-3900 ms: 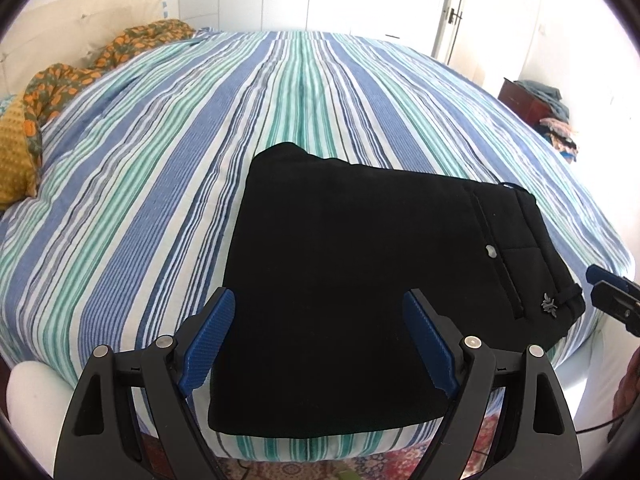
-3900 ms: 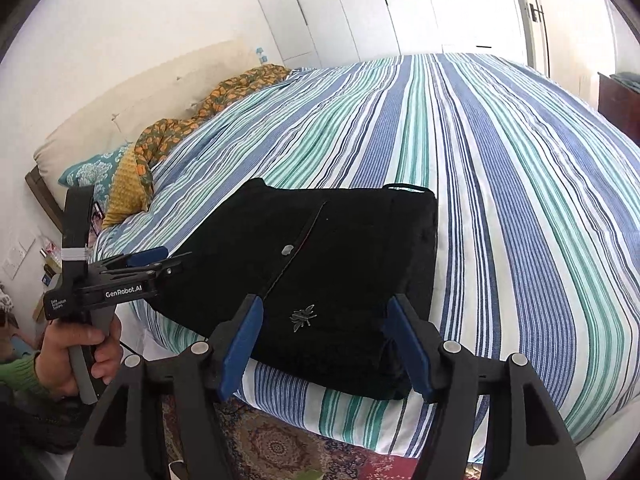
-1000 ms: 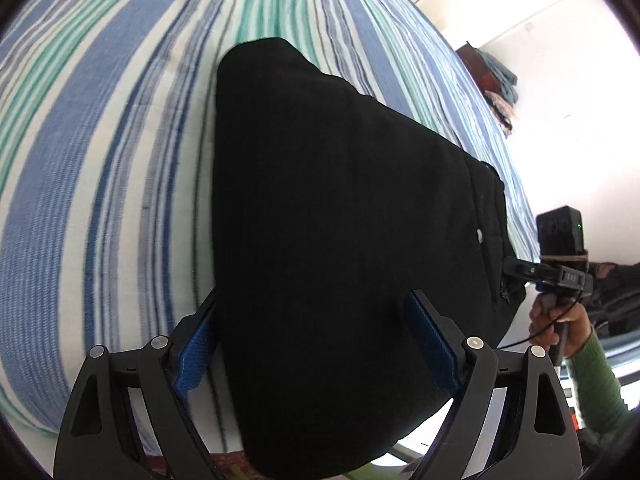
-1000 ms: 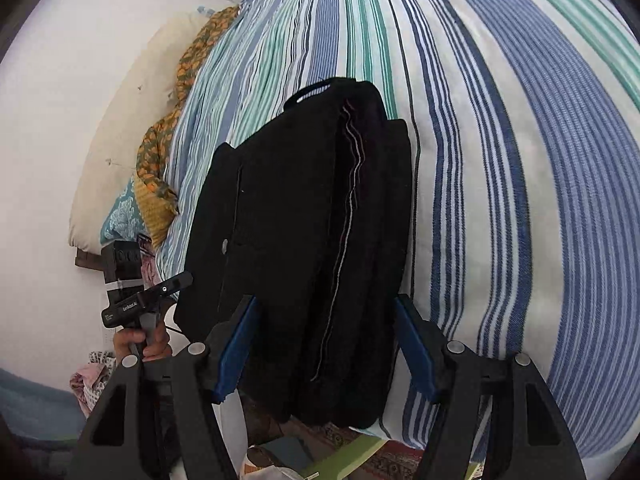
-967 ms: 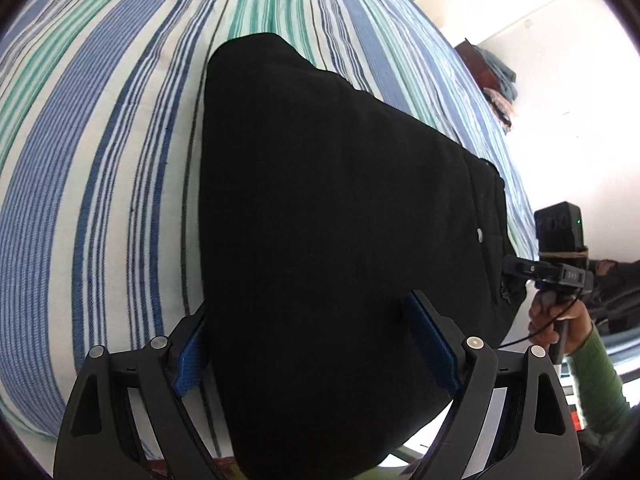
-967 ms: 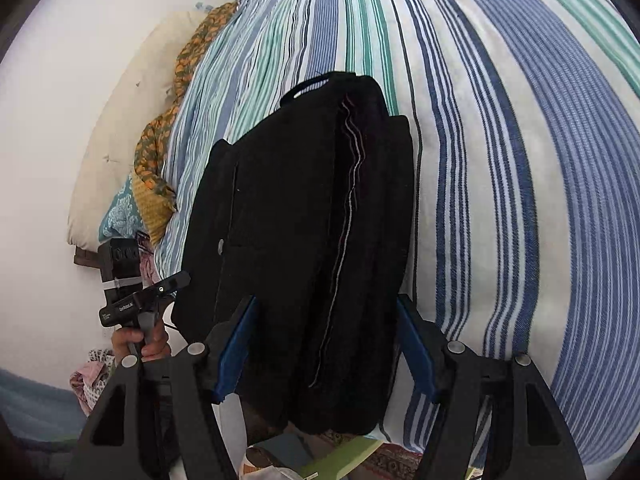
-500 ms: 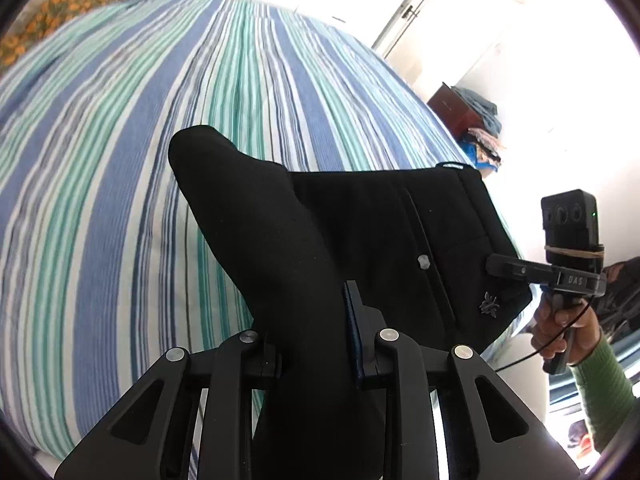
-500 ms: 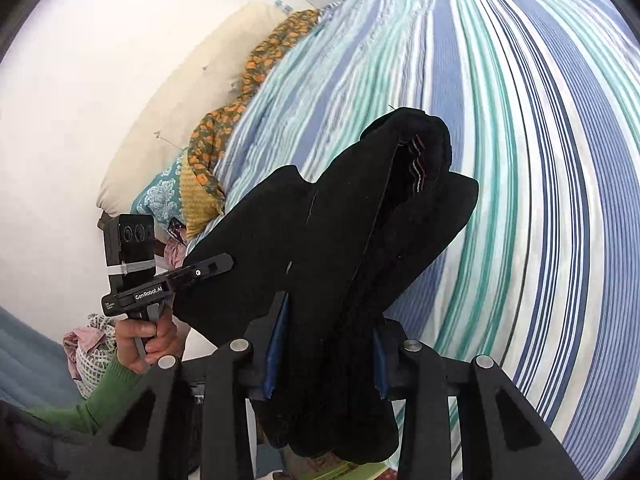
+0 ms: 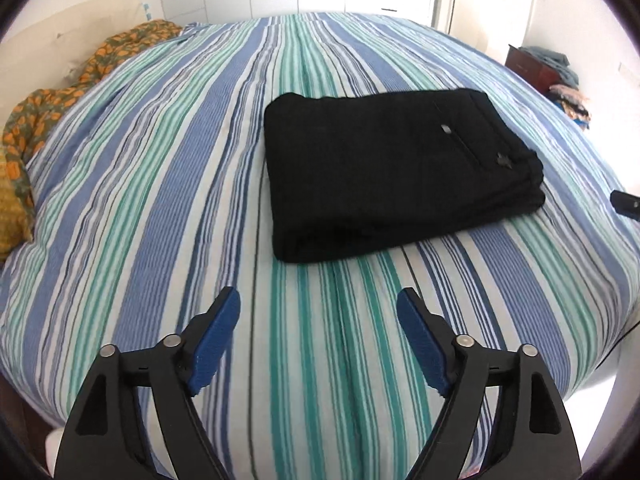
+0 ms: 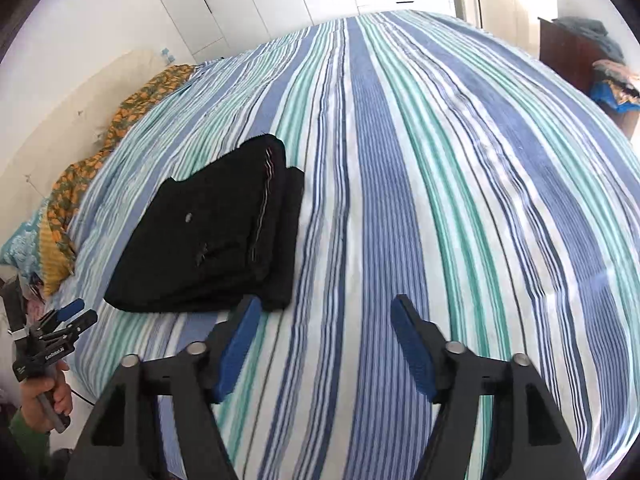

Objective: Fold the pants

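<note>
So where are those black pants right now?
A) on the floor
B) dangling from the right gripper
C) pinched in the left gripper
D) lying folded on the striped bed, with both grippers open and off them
D: the black pants lie folded on the striped bed; the left gripper and the right gripper are open and empty.

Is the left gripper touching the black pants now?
Apart. In the left wrist view, striped bedspread shows between the open left gripper and the folded black pants.
</note>
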The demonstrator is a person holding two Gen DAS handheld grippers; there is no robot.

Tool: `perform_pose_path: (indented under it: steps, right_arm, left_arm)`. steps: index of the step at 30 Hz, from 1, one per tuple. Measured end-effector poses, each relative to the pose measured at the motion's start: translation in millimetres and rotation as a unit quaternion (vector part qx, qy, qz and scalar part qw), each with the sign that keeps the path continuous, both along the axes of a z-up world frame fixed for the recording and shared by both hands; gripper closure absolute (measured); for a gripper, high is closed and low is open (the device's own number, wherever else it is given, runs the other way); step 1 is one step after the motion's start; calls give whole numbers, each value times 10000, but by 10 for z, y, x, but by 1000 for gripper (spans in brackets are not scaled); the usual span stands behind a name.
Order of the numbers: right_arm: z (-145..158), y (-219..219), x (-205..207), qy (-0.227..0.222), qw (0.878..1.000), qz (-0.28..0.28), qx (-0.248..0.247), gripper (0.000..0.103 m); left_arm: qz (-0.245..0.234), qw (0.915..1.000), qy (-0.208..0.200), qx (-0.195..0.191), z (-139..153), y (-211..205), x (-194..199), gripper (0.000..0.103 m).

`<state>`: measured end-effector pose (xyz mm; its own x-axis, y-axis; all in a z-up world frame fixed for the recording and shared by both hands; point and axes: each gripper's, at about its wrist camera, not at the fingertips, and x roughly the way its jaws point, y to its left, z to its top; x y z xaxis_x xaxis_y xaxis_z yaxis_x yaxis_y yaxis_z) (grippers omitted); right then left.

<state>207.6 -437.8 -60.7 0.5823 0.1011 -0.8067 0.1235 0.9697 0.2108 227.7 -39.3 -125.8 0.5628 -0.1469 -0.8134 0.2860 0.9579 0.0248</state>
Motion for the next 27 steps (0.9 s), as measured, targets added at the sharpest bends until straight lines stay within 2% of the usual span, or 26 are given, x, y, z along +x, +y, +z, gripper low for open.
perform_pose_path:
  steps: [1,2,4,6,11,14,17,22,27]
  right_arm:
    - [-17,40,-127,-28,10000,-53,-77,3]
    - [-32,123,-244,-27,9999,-93,-141,0]
    - [-48,268,-437,9,9995,-167,-260,0]
    - [-71,439,-587,22,9986,-320,-426,0]
    - [-55,829,-889,-230,9968,-398,-654,0]
    - [-67,1019,-958,-318,9938,-264,-1034,0]
    - [-122,1097,-1005,-295,9903,-234,-1336,0]
    - [-123,1164,-1035,-462,9889,-113,-1409,0]
    - [-47,1291,-1048,-747,9871,133,-1412,0]
  left_arm:
    - [49,9998,-62,178,-9,-72,-111,11]
    - [91,9994,-142,317,47,-125,-165,9]
    - [146,9984,-247,488,137,-242,-283,6]
    - [178,9988,-186,414,218,-298,-366,6]
    - [611,9954,-258,693,225,-281,-494,6]
    - [706,9957,-35,593,148,-221,-512,6]
    - [729,9967,171,312,100,-169,-550,6]
    - [682,9976,98,-80,150,-93,-596,6]
    - [589,9981,163,-37,71,-80,-608,6]
